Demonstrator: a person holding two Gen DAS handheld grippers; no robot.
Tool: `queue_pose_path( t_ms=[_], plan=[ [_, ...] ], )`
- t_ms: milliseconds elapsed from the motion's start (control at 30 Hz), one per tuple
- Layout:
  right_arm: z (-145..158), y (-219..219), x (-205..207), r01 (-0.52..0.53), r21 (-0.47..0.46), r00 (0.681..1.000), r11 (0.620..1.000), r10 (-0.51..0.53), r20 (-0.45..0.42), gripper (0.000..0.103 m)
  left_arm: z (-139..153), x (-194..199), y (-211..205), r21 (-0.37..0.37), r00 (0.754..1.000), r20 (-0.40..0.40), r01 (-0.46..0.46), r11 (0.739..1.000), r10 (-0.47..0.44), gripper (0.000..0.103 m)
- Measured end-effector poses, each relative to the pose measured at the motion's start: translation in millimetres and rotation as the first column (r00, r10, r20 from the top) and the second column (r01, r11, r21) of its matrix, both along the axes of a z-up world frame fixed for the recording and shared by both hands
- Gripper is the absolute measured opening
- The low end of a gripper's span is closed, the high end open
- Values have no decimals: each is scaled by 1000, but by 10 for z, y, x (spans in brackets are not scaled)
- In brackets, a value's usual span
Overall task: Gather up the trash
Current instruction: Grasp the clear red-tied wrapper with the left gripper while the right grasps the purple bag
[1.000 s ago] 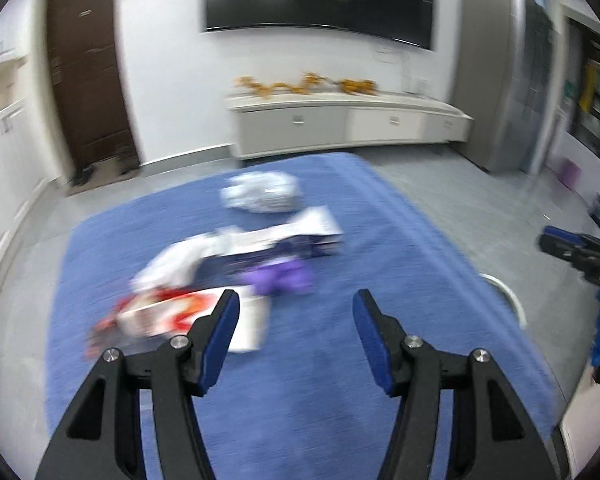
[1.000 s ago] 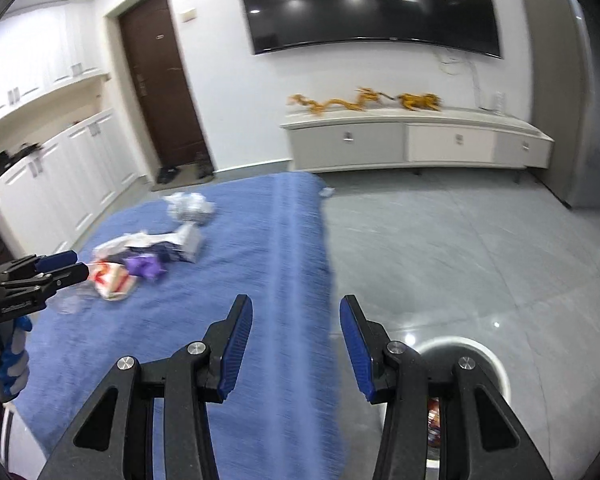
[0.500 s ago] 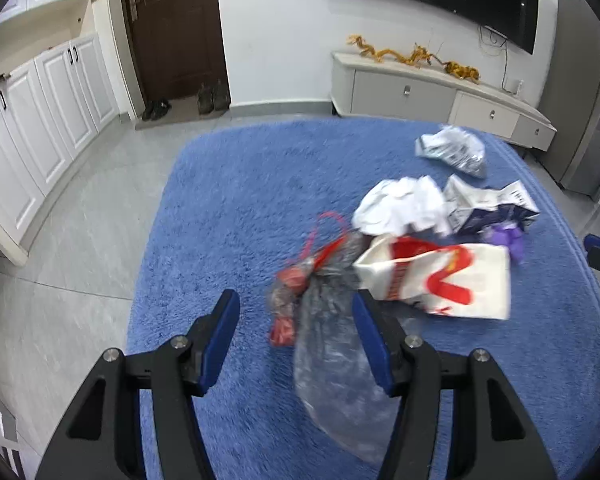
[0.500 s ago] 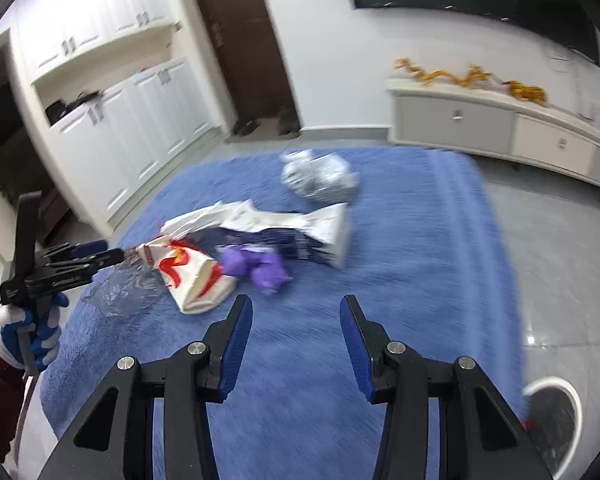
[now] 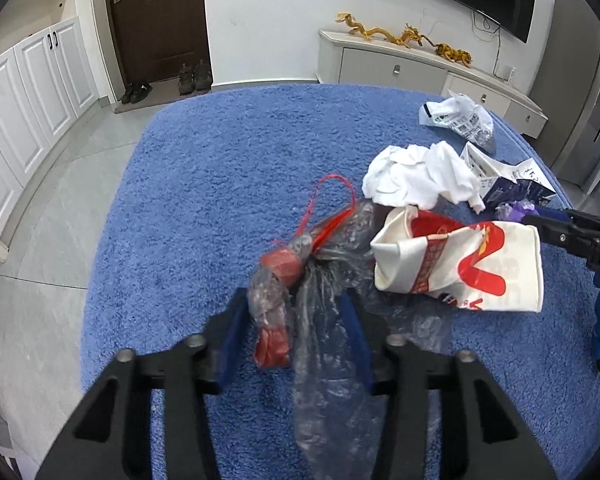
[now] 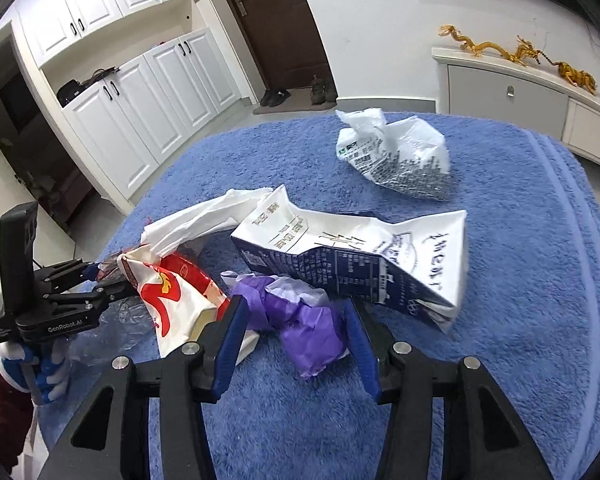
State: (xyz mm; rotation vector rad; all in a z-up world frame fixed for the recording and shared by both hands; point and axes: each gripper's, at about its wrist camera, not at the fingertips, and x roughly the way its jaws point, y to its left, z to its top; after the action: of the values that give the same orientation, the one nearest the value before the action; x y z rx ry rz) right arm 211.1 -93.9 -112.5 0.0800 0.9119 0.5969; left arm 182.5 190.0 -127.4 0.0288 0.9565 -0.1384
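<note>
Trash lies on a blue towel-covered table (image 5: 220, 184). My left gripper (image 5: 294, 320) is closing, and its pads press on a clear plastic bag (image 5: 324, 360) with red string. Beside the bag lies a crushed red-and-white paper cup (image 5: 460, 264). The right wrist view shows the left gripper (image 6: 104, 284) at the left, by the cup (image 6: 172, 296). My right gripper (image 6: 296, 332) is opening, and a purple wad (image 6: 304, 320) sits loose between its pads. Just beyond the wad lies a flattened blue-and-white carton (image 6: 360, 256). White tissue (image 6: 204, 220) lies on the left.
A white printed plastic bag (image 6: 400, 156) lies further back on the table. White cabinets (image 6: 120, 120) and a brown door (image 5: 156, 20) stand to the left. A low sideboard (image 5: 400, 68) lines the far wall. A gloved hand (image 6: 40, 368) holds the left gripper.
Both grippers have swung down toward the trash pile. The left jaws have narrowed around the clear plastic bag. The right gripper has come down over the purple wad.
</note>
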Motion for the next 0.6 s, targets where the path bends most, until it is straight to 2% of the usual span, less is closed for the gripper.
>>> queue_pose_path(
  t_ms=[33,100,233,600],
  plan=[
    [-3,3,-19,-5,-2,1000,1000,5,4,45,2,-12,5,-3,1000,2,2,1000,-2,27],
    [1,9,-80,-14,-10,1000,1000,14,13,41,17,-24,-2,-9,1000,2,1,1000,-1,20],
    [34,-38,-238,-13,-11,999,1000,13,29,38,50,-134,-35,-10,1000,15,-8,1000,8,11],
    [264,-505,-936,27,3,996,1000,-27,90,37,324,-755,60,-44,994,80,-68,997,72,8]
  ],
)
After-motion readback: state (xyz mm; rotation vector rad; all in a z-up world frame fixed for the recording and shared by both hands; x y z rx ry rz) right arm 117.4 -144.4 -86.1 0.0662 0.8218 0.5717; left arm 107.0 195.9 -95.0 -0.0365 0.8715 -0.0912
